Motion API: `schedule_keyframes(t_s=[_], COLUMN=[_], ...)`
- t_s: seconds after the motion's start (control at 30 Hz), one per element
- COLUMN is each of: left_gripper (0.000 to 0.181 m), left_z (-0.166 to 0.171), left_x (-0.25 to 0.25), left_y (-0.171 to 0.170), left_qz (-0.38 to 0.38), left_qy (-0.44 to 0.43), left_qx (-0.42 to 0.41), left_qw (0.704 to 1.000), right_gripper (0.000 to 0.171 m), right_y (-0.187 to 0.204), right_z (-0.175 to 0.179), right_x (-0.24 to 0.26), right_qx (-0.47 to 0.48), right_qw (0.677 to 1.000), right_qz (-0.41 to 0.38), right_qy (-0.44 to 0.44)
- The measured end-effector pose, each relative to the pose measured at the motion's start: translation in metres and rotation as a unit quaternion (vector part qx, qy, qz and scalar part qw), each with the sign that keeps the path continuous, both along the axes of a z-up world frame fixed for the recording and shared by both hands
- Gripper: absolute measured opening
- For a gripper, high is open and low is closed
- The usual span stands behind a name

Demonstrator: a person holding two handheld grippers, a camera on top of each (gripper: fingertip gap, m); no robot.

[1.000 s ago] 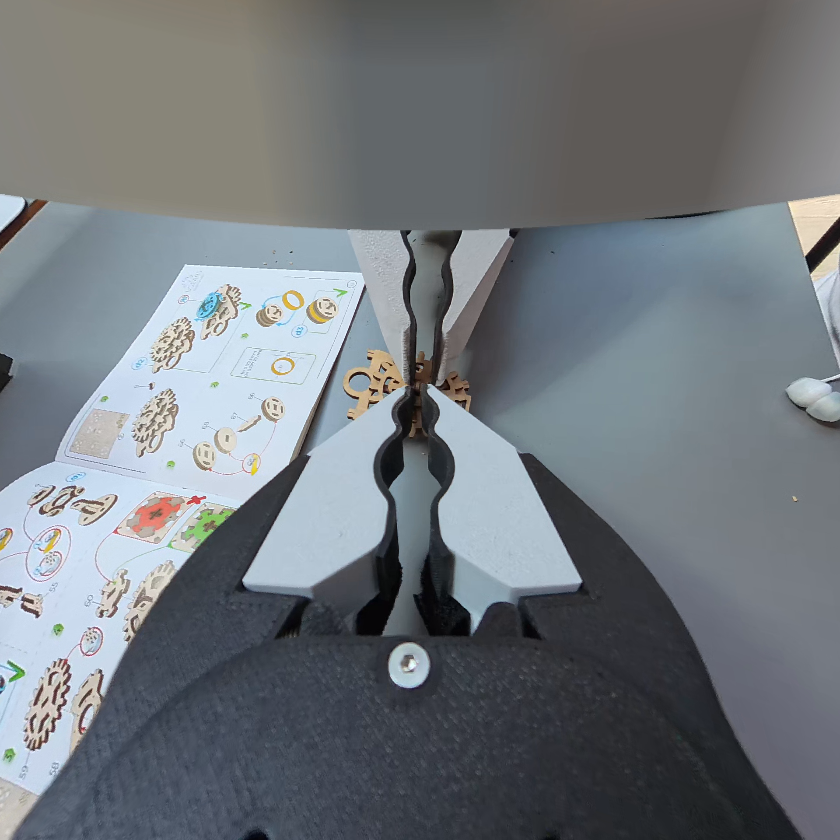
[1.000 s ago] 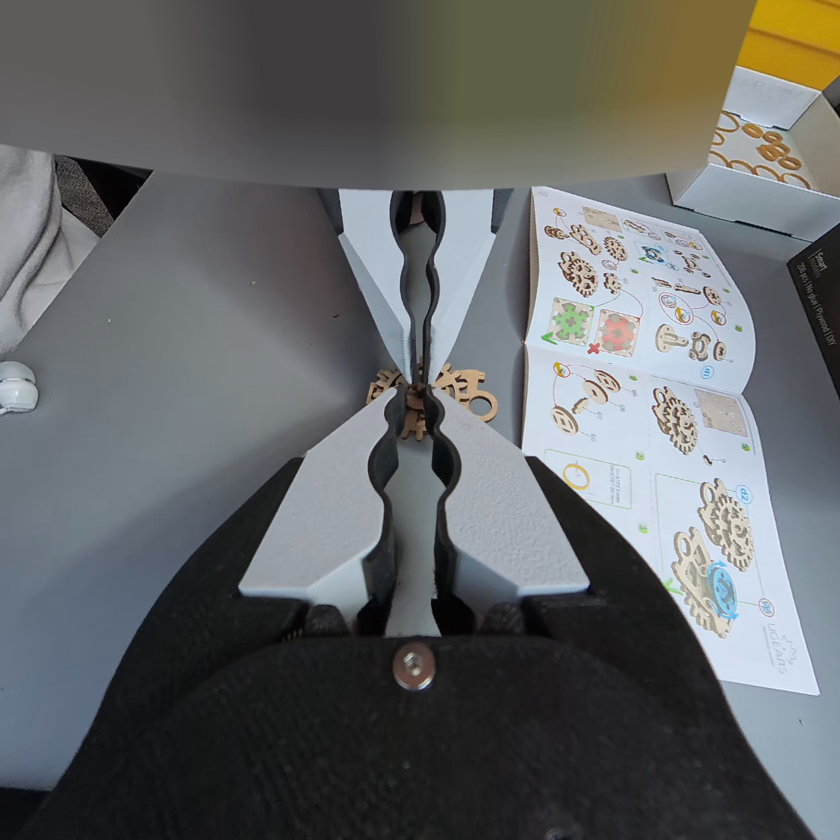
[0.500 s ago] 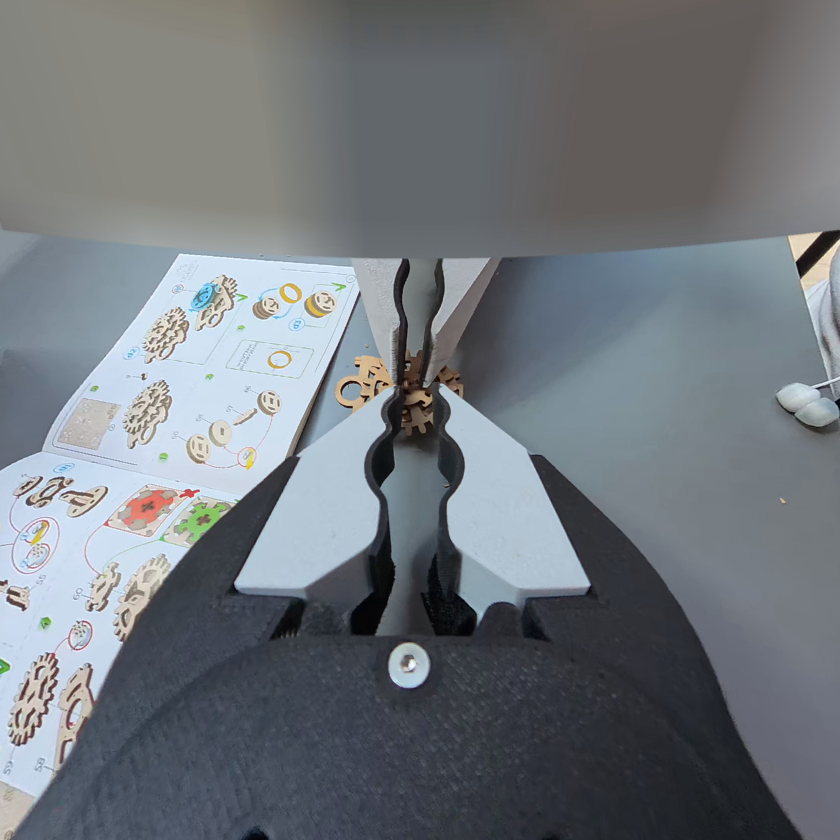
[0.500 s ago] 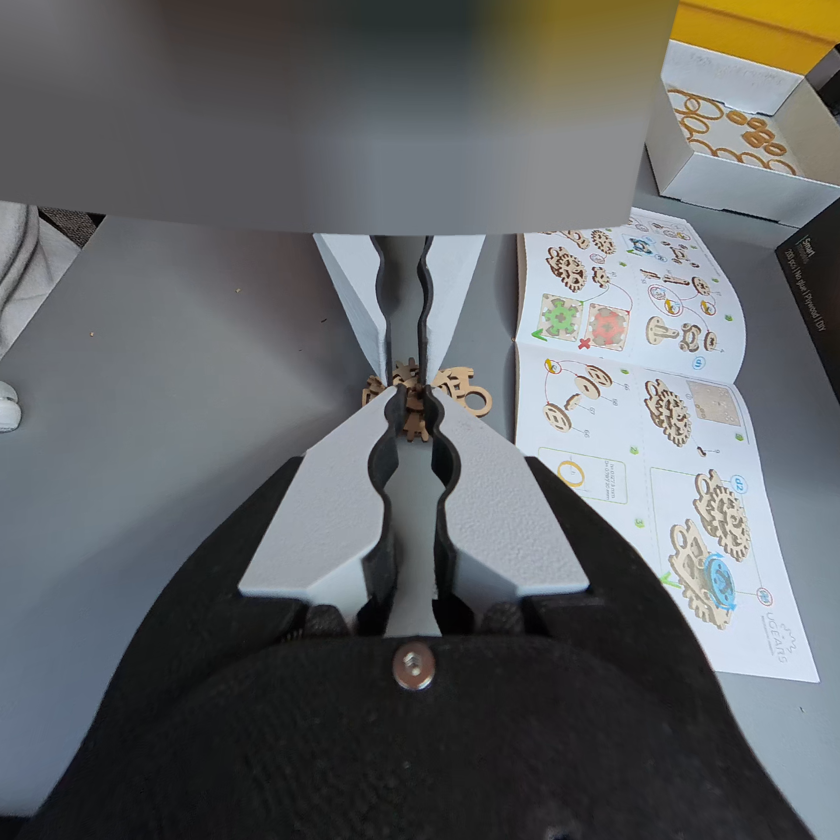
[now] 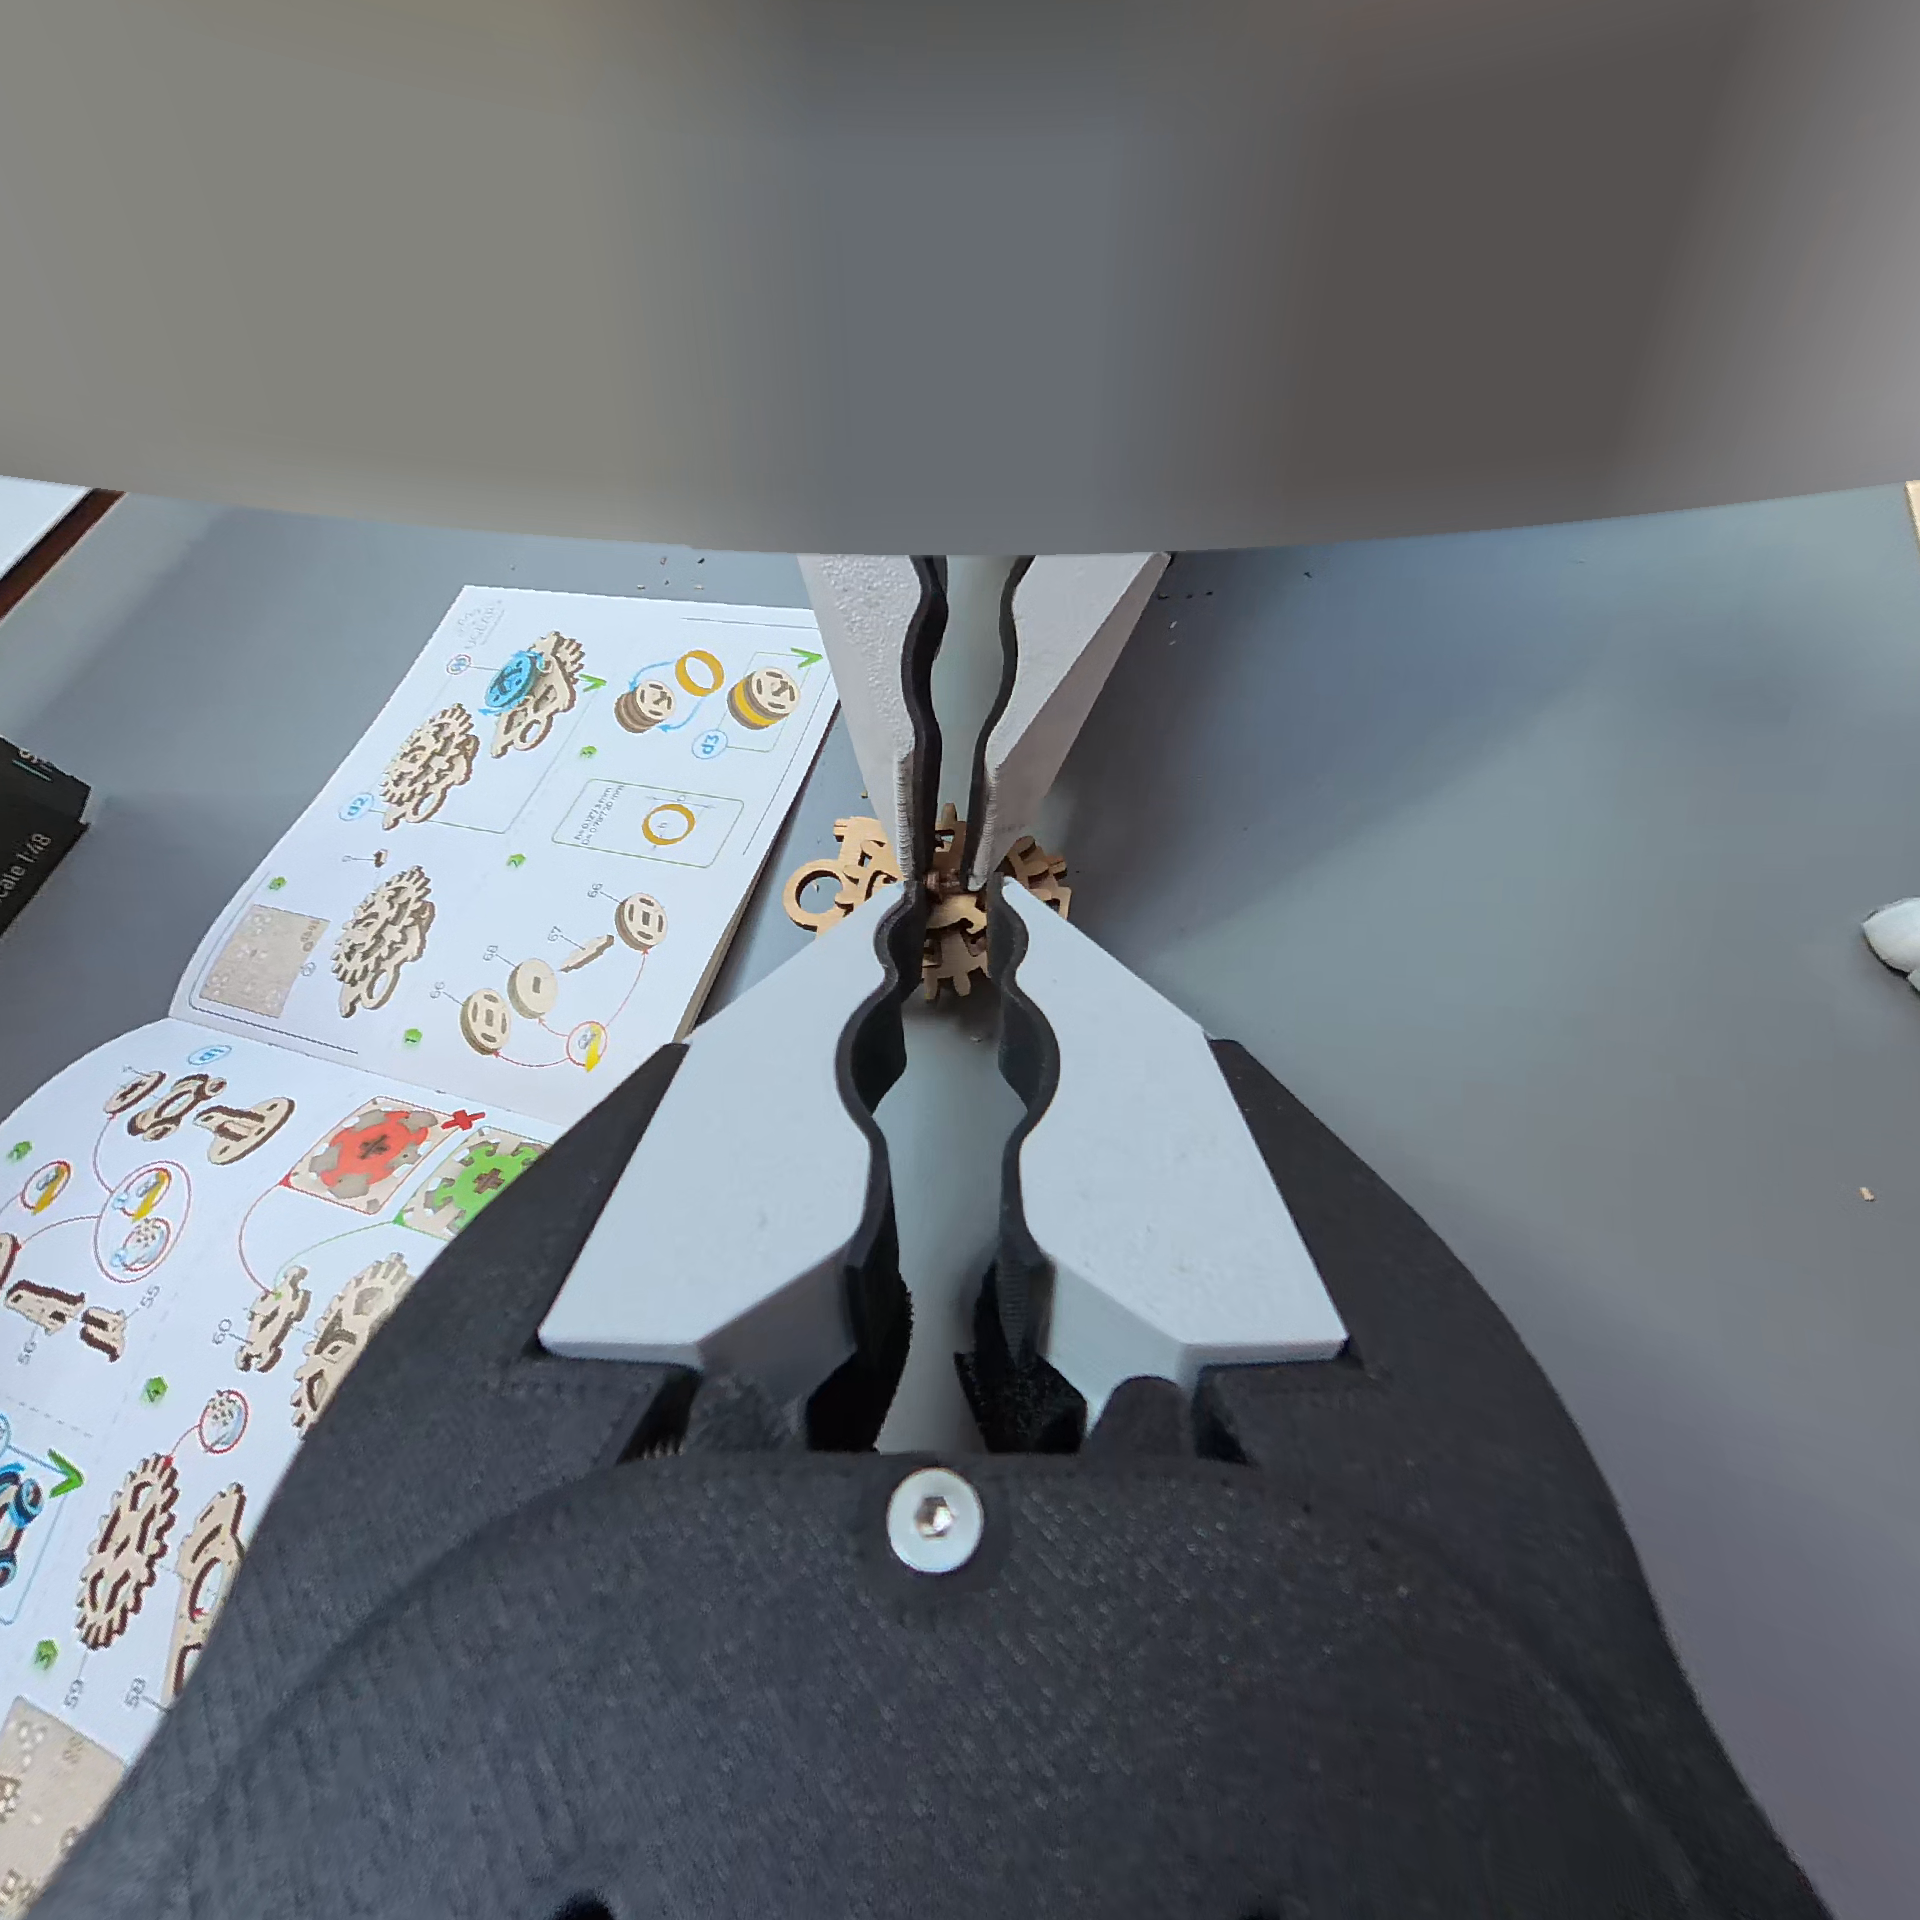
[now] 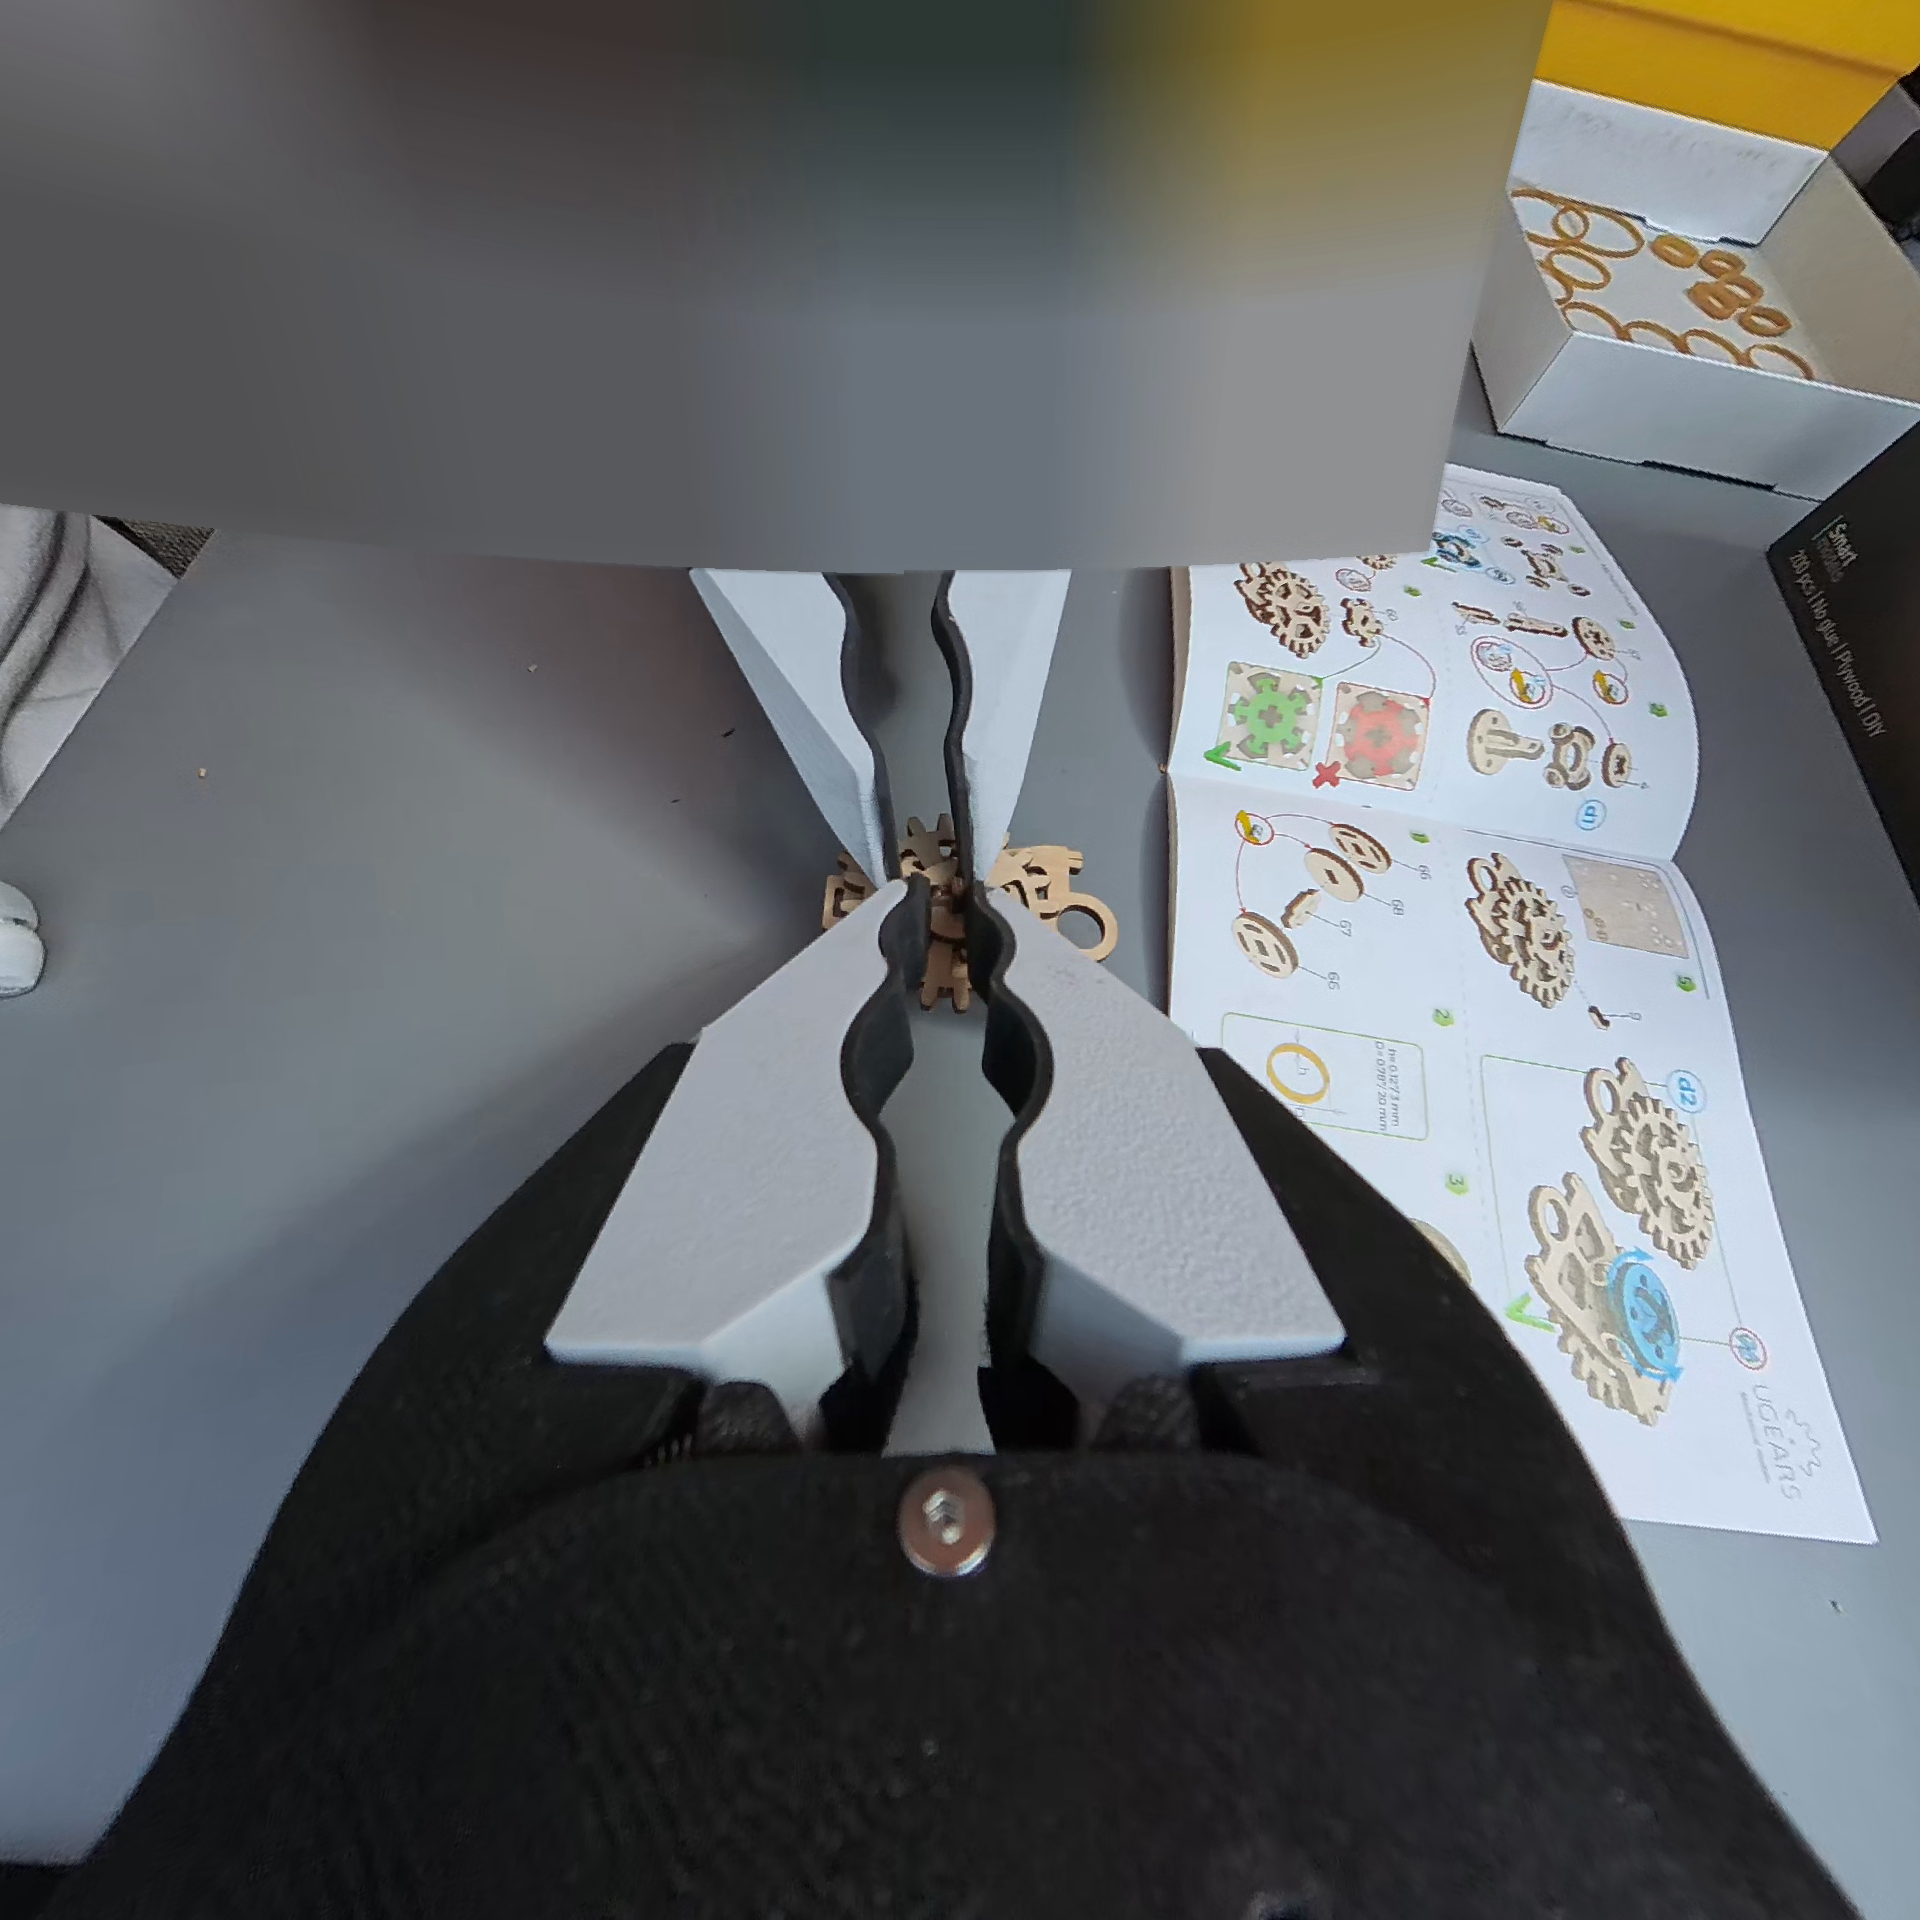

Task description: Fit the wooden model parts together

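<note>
My left gripper [image 5: 951, 906] and my right gripper [image 6: 941, 902] meet tip to tip just above the grey table [image 5: 1455, 935]. Each is shut on a small wooden gear assembly [image 5: 951, 961] held between them; it also shows in the right wrist view [image 6: 943, 971]. In the left wrist view the right gripper [image 5: 943, 868] comes in from the top, pinching a small peg-like end. In the right wrist view the left gripper [image 6: 928, 868] comes in from the top. A flat wooden part with ring holes [image 5: 836, 894] lies on the table under the tips and also shows in the right wrist view [image 6: 1070, 899].
An open instruction booklet [image 5: 468, 883] lies beside the parts and also shows in the right wrist view [image 6: 1455, 935]. A white box of wooden rings [image 6: 1683, 343] and a black box [image 6: 1860, 644] stand at the far right. Small white objects [image 5: 1891, 940] lie at the table edge. Less than 4 cm separates the two grippers' tips.
The grippers stay tip to tip. My left jaws stand slightly wider than one second ago, and the small gear shows more between them. Both views shifted a little.
</note>
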State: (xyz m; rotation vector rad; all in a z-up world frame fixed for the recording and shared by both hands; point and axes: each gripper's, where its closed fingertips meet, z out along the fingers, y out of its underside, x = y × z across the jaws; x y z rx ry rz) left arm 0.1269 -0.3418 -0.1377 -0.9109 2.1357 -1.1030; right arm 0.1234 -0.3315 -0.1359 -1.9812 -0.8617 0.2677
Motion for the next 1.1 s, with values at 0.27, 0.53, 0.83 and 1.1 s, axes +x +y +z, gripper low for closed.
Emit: schedule_keyframes(t_s=[0.27,0.53,0.83,1.1], left_gripper=[0.009,0.010,0.011,0.011], left_z=[-0.0004,0.0002,0.0011,0.0010], left_x=[0.0004,0.0007,0.0005,0.0022], left_y=[-0.0002,-0.0021,-0.0054,-0.0050], left_qz=[0.021,0.020,0.012,0.018], left_qy=[0.005,-0.001,0.004,-0.004], left_qx=[-0.005,-0.001,-0.010,0.000], left_qw=[1.000,1.000,1.000,1.000], right_gripper=[0.005,0.006,0.006,0.006], right_y=[-0.0001,-0.0016,-0.0051,-0.0056], right_z=[0.0002,-0.0001,-0.0012,-0.0022], right_x=[0.0004,0.0012,0.0016,0.0032], right_qx=[0.003,-0.005,-0.062,-0.116], right_qw=[1.000,1.000,0.993,0.979], right_qz=[-0.005,0.000,0.010,0.042], right_qy=[-0.007,-0.031,-0.097,-0.163])
